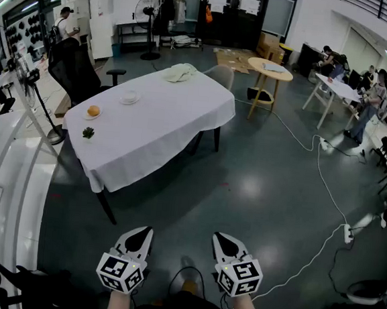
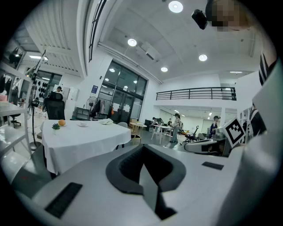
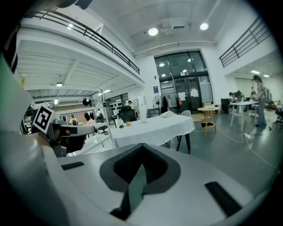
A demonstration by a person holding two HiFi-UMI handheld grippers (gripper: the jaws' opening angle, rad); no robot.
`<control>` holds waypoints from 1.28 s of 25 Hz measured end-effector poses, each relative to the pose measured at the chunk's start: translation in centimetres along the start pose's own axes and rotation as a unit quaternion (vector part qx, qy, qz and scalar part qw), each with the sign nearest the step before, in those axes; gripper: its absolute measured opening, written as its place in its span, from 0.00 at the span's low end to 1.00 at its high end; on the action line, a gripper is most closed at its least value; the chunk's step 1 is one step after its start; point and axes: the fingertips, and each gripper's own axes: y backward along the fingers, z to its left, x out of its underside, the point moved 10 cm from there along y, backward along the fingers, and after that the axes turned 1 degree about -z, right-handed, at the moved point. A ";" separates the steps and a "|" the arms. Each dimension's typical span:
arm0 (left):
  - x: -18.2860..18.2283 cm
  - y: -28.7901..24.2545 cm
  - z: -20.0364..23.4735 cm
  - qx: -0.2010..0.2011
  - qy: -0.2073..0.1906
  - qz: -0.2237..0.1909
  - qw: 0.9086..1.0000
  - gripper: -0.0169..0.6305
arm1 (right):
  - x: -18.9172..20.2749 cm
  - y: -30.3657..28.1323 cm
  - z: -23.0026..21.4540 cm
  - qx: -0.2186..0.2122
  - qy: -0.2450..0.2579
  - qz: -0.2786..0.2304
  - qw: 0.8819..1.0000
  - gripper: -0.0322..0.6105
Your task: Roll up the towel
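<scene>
The white-clothed table [image 1: 162,124] fills the upper left-centre of the head view, well apart from both grippers. The left gripper [image 1: 142,232] and right gripper [image 1: 220,237] sit at the bottom edge, side by side, jaws pressed together on nothing. They are probably just being carried, as rolling looks not yet begun. The towel [image 1: 180,72] lies crumpled at the table's far end, up-frame from an orange [image 1: 93,111].
</scene>
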 end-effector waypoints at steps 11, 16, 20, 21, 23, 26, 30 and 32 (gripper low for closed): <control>1.2 9.4 -1.1 0.019 -0.014 -0.003 1.000 0.05 | 3.1 5.3 8.8 -0.010 -0.003 -0.007 1.000 0.06; 1.8 11.5 -0.9 0.016 -0.017 0.002 1.000 0.05 | 3.8 6.0 10.7 0.007 0.013 -0.005 1.000 0.06; 1.9 12.7 0.1 0.004 0.014 -0.004 1.000 0.05 | 4.2 5.9 11.6 0.015 -0.016 -0.012 1.000 0.05; 2.0 12.9 0.5 0.009 0.026 -0.007 1.000 0.17 | 4.4 5.7 11.8 0.009 -0.020 -0.010 1.000 0.20; 2.3 13.2 1.2 0.017 0.044 -0.010 0.999 0.56 | 4.8 5.4 12.1 0.002 -0.027 -0.006 1.000 0.50; 2.2 13.4 1.6 -0.002 0.046 -0.019 0.999 0.59 | 4.6 5.5 11.3 0.004 -0.031 -0.007 0.999 0.60; 2.1 12.3 3.3 -0.016 0.051 -0.021 0.998 0.59 | 3.9 4.2 9.4 0.007 -0.025 -0.010 1.000 0.59; 1.7 10.9 4.4 -0.022 0.048 -0.020 0.998 0.59 | 2.9 2.5 8.2 0.006 -0.020 -0.014 1.000 0.59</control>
